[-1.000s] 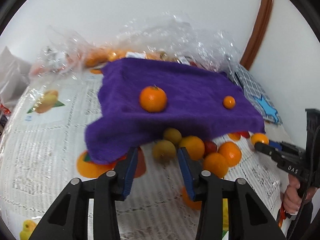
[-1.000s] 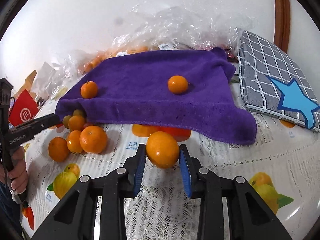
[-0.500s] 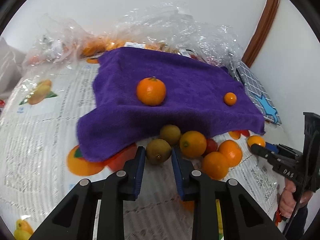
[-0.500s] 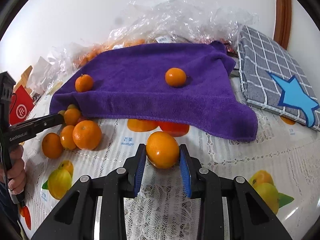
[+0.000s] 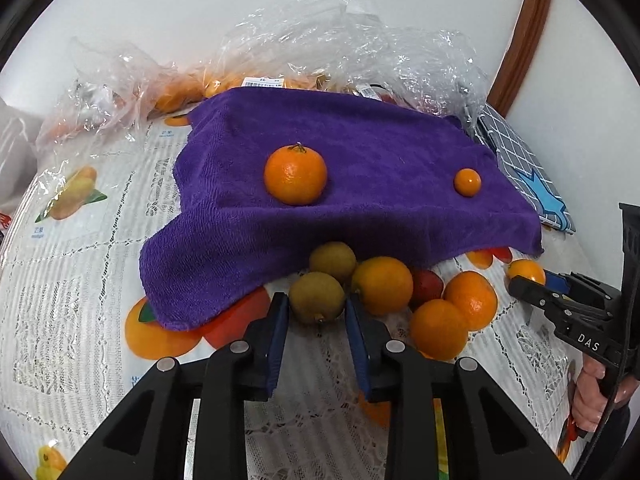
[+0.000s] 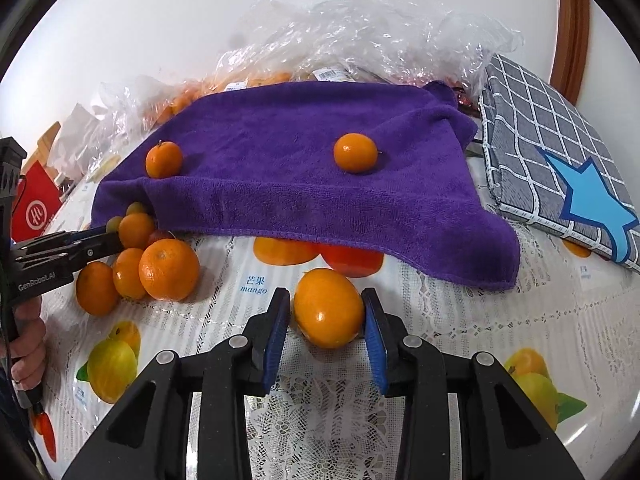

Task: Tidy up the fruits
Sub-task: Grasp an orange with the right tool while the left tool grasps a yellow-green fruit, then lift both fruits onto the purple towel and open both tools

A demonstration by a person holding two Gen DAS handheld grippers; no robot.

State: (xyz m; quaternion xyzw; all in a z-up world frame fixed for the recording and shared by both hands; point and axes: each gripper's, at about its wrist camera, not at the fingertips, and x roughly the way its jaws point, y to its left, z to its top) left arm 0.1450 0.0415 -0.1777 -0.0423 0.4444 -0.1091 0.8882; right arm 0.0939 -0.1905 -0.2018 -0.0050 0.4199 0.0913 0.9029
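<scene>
White lace cloth with fruit pictures covers the worktop (image 6: 460, 320). Nearest, the right tool (image 6: 326, 316) has its pads around a smooth orange fruit (image 6: 329, 307), and its jaws have just been opening a little; the fruit looks close to touching both pads, so the hold seems light. It is round and slippery, so it may roll. The left tool (image 5: 316, 314) has just closed in and clenches a small green-brown fruit (image 5: 317, 297) at its middle, the best place to hold a ball shape. It looks firm and light. Just behind sits a pile of oranges (image 5: 440, 312). Farther back, a purple towel (image 5: 360, 168) holds one big orange (image 5: 295, 174) and one tiny orange (image 5: 467, 182). Clear plastic bags (image 5: 360, 40) lie by the wall
</scene>
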